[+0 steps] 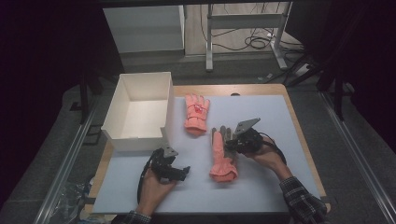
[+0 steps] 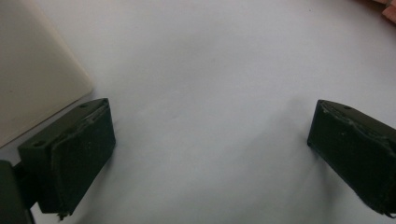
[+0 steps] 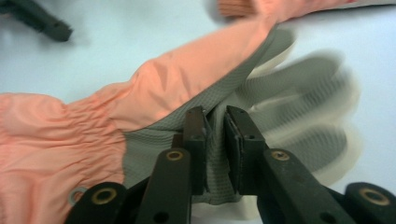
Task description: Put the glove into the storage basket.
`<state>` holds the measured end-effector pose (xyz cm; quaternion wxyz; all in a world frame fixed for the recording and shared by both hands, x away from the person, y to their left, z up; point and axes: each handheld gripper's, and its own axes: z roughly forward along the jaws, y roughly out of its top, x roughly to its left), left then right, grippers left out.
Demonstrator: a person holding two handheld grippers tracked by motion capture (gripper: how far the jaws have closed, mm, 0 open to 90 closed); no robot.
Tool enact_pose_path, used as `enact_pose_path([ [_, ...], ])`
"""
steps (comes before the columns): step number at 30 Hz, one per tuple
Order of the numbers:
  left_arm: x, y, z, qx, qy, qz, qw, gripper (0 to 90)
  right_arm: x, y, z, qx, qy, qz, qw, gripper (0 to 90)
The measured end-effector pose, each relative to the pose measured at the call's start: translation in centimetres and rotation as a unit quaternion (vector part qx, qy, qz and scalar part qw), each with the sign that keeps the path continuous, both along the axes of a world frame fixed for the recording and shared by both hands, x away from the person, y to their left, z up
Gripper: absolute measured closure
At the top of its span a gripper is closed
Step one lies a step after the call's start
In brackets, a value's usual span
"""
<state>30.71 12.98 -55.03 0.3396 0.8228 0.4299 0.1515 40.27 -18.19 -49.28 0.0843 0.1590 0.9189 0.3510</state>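
Now right gripper [image 3: 215,140] clamped on grey palm fabric of near glove [image 1: 221,156], centre table; left gripper [image 2: 210,149] jaws wide apart, idle at 7 o'clock; second glove [image 1: 196,113] flat at 12; white box [image 1: 122,106] at 10 looks empty; likely nothing packed yet.
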Motion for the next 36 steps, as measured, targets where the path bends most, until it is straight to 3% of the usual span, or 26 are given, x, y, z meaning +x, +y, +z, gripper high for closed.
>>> enact_pose_path([
  [7, 0.0, 0.0, 0.0, 0.002, 0.0, -0.001, 1.0, 0.9, 0.3, -0.6, 1.8, 0.023, -0.031, -0.05, 0.998, 63.9],
  [11, 0.0, 0.0, 0.0, 0.002, 0.001, -0.002, 1.0, 0.9, 0.8, -0.4, 2.1, 0.039, -0.028, -0.073, 0.9962, 58.8],
  [15, 0.0, 0.0, 0.0, 0.002, 0.001, -0.002, 1.0, 0.8, 2.0, 0.6, 2.6, 0.063, -0.02, -0.105, 0.9922, 53.5],
  [25, 0.0, 0.0, 0.0, 0.002, 0.0, -0.001, 1.0, 0.9, 4.1, 4.0, 3.1, 0.071, -0.014, -0.126, 0.9894, 50.0],
  [36, 0.0, 0.0, 0.0, 0.003, 0.0, -0.001, 1.0, 0.9, 7.7, 7.6, 3.1, 0.072, -0.002, -0.138, 0.9878, 49.6],
])
